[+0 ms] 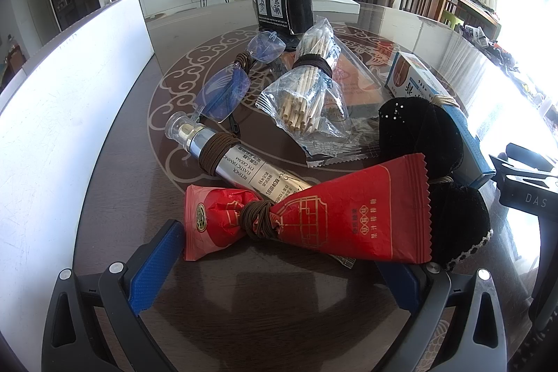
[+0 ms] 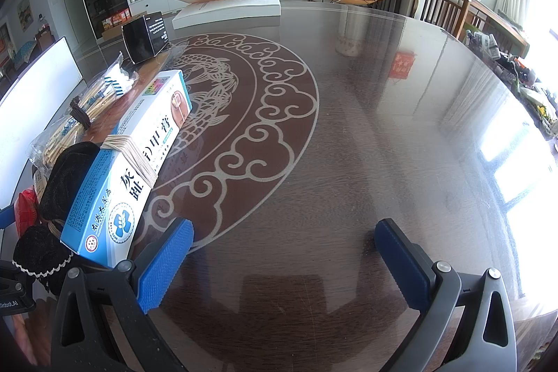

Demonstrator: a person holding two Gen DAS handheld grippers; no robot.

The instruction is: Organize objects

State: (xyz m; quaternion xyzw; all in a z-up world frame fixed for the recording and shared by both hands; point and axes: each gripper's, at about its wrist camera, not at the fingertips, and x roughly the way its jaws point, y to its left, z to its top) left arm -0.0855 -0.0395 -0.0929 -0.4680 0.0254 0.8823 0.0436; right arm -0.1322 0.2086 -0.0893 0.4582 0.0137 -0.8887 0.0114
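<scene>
Both grippers' blue fingers (image 1: 157,264) stand apart, gripping nothing, left gripper (image 1: 279,267) before a red packet (image 1: 334,218). Behind, a silver tube (image 1: 240,162) reads "RETINOL ELASTIC FIRMING EYE CREAM". Right gripper (image 2: 284,253) hovers beside a blue-white box (image 2: 129,162).

The right gripper (image 2: 282,262) hung with fingers (image 2: 164,262) spread over the bare bench (image 2: 348,128), a band-wrapped medicine box (image 2: 129,162) just left.
</scene>
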